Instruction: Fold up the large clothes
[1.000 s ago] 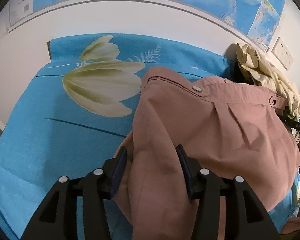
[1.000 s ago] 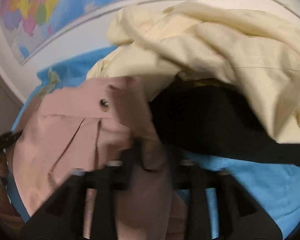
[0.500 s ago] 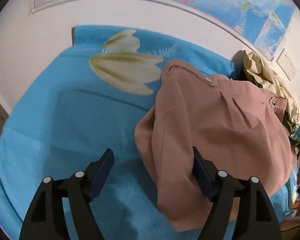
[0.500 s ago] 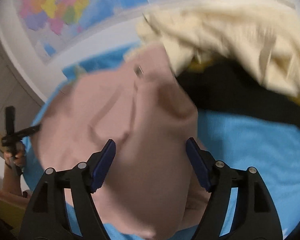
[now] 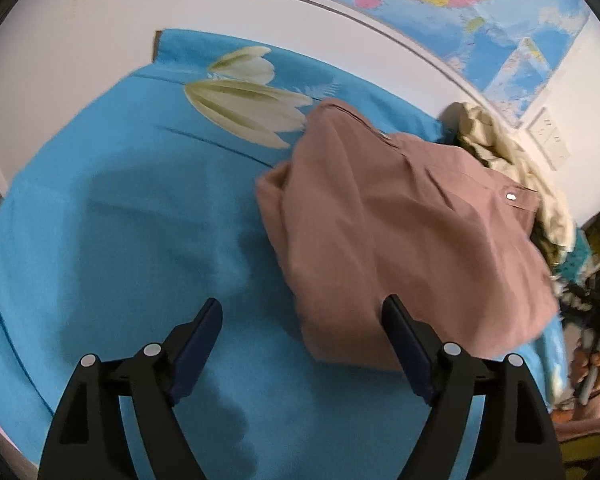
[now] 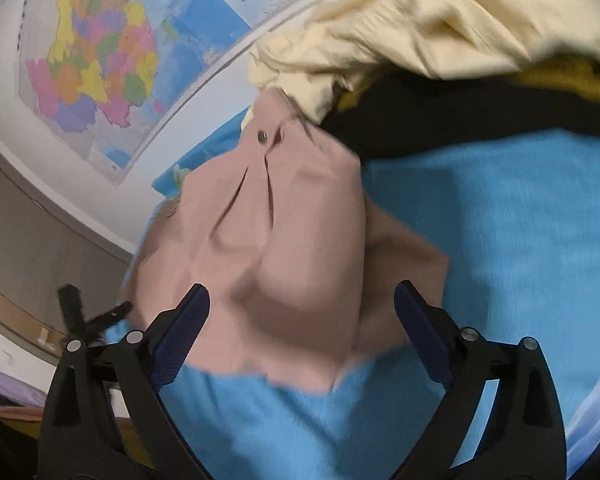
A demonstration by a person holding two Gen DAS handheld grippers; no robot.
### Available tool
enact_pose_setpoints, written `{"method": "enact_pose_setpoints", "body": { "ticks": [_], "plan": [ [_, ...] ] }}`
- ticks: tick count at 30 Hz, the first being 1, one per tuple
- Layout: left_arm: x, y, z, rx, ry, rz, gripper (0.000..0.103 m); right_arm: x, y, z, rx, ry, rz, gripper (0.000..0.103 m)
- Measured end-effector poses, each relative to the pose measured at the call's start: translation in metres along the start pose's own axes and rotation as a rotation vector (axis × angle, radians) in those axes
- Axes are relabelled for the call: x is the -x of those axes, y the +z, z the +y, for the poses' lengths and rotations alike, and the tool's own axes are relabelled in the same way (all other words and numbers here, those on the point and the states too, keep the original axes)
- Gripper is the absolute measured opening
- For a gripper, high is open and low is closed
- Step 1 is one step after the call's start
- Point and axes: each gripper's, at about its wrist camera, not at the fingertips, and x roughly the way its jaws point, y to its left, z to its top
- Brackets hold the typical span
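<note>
A: Where is the garment?

B: The pink garment (image 5: 404,232) lies folded on the blue bedsheet (image 5: 132,232), filling the centre and right of the left wrist view. Its waistband, with a metal snap (image 5: 512,196), sits at the upper right, against a heap of cream clothes (image 5: 512,160).

A: And the left gripper?

B: The left gripper (image 5: 302,320) comes up from the bottom edge of its view, tilted down toward the bed. Its jaws are spreading and stand wide. The left finger is over bare sheet; the right finger overlaps the garment's lower edge in the picture, but no cloth is pinched.

A: The right one?

B: The right gripper (image 6: 302,304) also points down at the bed from the bottom of its view, jaws opening and very wide. The garment (image 6: 276,248) lies in the centre of that frame, with its near edge showing between the two fingers, and neither pad presses on it. The picture is a little blurred.

A: What else is in sight?

B: In the right wrist view a black garment (image 6: 440,120) and the cream clothes (image 6: 420,24) are piled at the upper right, and a wall map (image 6: 112,64) hangs at the upper left. In the left wrist view the person's right hand (image 5: 590,372) grips a handle at the far right edge.
</note>
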Motion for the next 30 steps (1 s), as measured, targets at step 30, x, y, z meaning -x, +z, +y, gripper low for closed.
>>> {"method": "enact_pose_setpoints", "body": {
  "ticks": [30],
  "plan": [
    [-0.044,0.010,-0.038,0.122,-0.298,0.063,0.096,-0.034,-0.042,0.000,-0.242,0.163,0.080,0.096]
  ]
}}
